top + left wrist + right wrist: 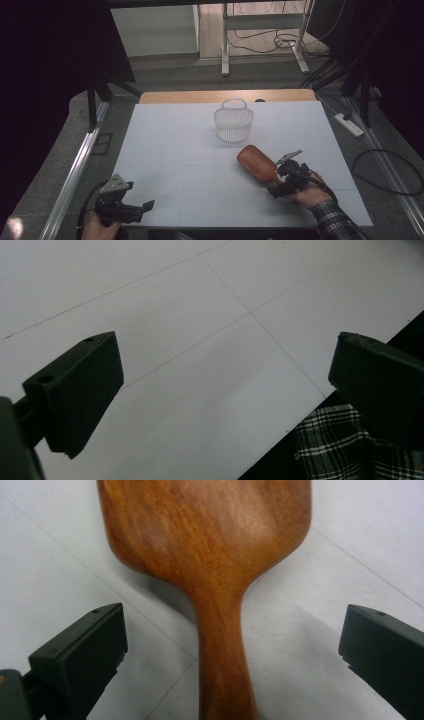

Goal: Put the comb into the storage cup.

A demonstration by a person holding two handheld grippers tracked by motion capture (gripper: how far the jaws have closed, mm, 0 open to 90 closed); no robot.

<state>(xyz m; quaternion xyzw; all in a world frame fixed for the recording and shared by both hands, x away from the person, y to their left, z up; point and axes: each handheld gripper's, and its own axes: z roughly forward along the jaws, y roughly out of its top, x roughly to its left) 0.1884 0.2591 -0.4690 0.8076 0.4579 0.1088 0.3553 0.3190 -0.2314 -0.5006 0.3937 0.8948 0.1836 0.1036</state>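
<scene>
In the high view, a wooden paddle brush point(259, 164) is seen lying right of centre on the white bench point(170, 145), below a white mesh basket point(233, 121); the right claw point(284, 181) is lined up at its handle. The left claw point(225, 385) is shown spread wide over bare bench, evidently parked. The right claw point(232, 650) is shown spread, straddling the handle, apparently for a grasp.

The wooden hairbrush point(257, 163) lies flat on my white surface point(175, 150), smooth reddish-brown back facing up. Its broad, rounded paddle head points toward the white basket point(233, 121) and rests near it, in front and slightly to the right, not touching. The narrower handle point(222, 670) runs straight back, away from the basket.
</scene>
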